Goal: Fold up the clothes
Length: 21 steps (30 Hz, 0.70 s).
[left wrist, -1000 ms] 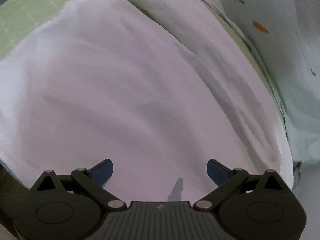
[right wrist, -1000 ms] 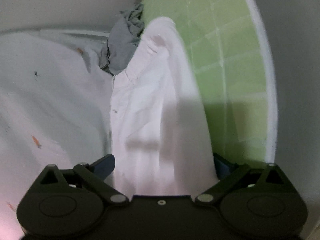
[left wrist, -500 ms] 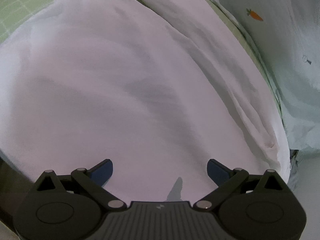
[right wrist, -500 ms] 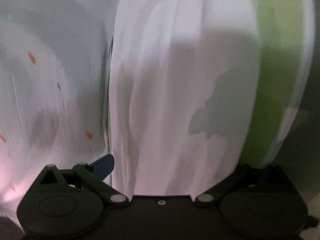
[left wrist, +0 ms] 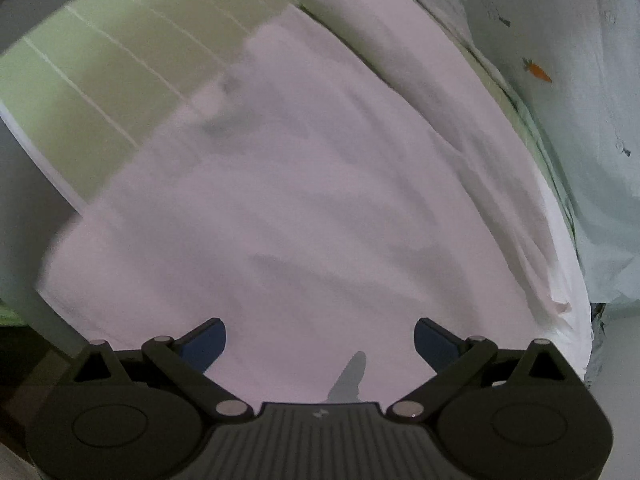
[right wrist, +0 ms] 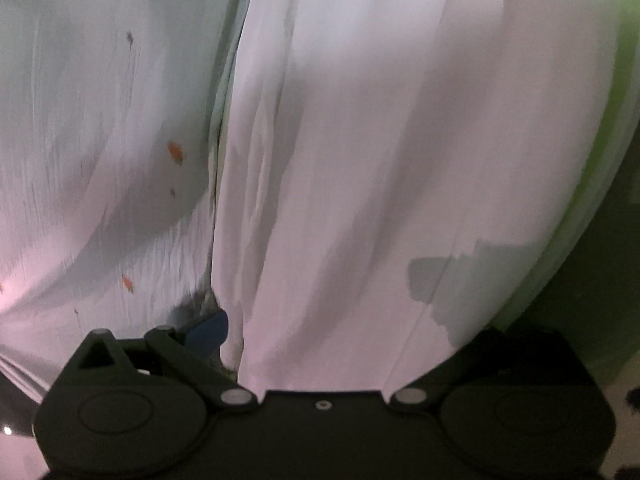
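fingers (left wrist: pixel 204 342) of the left gripper (left wrist: pixel 320 340) sit nearest in the left wrist view, blue-padded and spread wide, with nothing between them. they hover just over the white garment (left wrist: pixel 304 208), which lies spread and lightly creased across the green mat (left wrist: pixel 92 92). a small grey shadow falls on the cloth close to the gripper body. farther on, a folded-over layer of the garment runs along its right side, and past that edge lies a pale sheet with carrot print (left wrist: pixel 592 112), bunched beside the mat. the mat's white grid lines and pale border show at the upper left, beyond the garment's blurred far edge.

in the right wrist view the right gripper (right wrist: pixel 320 344) is also low over the white garment (right wrist: pixel 400 160). only its left blue pad (right wrist: pixel 210 330) shows, at the cloth's left edge; the other finger is hidden under the fabric, which drapes over that side, so whether it has hold of the cloth i cannot tell. the cloth streams away in long, motion-blurred folds. to its left is the pale sheet with carrot print (right wrist: pixel 100 140); to its right, a strip of green mat (right wrist: pixel 616 128).
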Available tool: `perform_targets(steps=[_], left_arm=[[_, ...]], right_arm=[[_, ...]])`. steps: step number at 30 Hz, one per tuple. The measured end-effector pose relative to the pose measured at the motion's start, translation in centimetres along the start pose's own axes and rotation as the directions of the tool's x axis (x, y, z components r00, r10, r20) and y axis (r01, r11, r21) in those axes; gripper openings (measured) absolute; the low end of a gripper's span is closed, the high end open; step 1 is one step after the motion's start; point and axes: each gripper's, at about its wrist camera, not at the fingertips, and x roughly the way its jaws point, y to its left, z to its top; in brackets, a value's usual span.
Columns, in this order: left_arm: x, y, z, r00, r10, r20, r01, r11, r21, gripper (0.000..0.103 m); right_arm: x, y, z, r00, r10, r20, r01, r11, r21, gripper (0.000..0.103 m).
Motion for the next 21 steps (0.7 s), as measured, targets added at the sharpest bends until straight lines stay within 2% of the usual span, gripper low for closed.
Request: perform_targets(steps=[4,8,10,12,13,14,16,18,21], left_arm=[[-0.9,2.1,2.0,0.999,-0.036,0.015,0.037,0.999,-0.015,0.1],[-1.7,3.1,2.7,0.999,-0.035,0.027,0.035,0.999,-0.022,0.1],[-2.2,3.5,2.7,0.999,-0.033,0.034,0.034,0.999,-0.024,0.1],[-2.6,4.3,2.8,0.998,-0.036,0.044,0.038,0.998,-0.05,0.1],[-2.8,4.6,2.8,0.998,-0.042,0.047,0.045,0.997,-0.069,0.1],[-2.9,5.0,2.8,0.998,-0.048,0.05,0.052,0.995,-0.089,0.1],[-3.2,5.8,2.9,0.997,-0.059,0.057,0.066,0.99,-0.128,0.1],[-3.5,6.5,2.9,0.996,-0.07,0.064,0.08,0.983,-0.167,0.1],[-4.0,7.7,3.0,0.993,-0.086,0.075,0.101,0.969,-0.224,0.1]], right_arm=[[3.9,1.2,-3.0,0.999,0.016,-0.052,-0.012,0.998,0.068,0.103],[8.1,2.1,-5.4,0.982,0.072,-0.177,-0.04,0.983,0.176,0.102],[9.6,2.8,-6.1,0.978,0.09,-0.187,-0.053,0.979,0.195,0.095],[10.5,3.5,-6.2,0.981,0.118,-0.155,-0.081,0.97,0.229,0.086],[10.7,3.7,-6.0,0.983,0.134,-0.124,-0.099,0.961,0.26,0.074],[10.9,3.8,-5.9,0.985,0.149,-0.092,-0.117,0.95,0.289,0.058],[11.6,4.3,-5.3,0.982,0.183,-0.034,-0.16,0.922,0.352,0.045],[12.2,5.0,-4.5,0.977,0.211,0.016,-0.203,0.909,0.364,0.041],[12.9,5.8,-3.6,0.977,0.207,0.042,-0.208,0.906,0.37,0.04]])
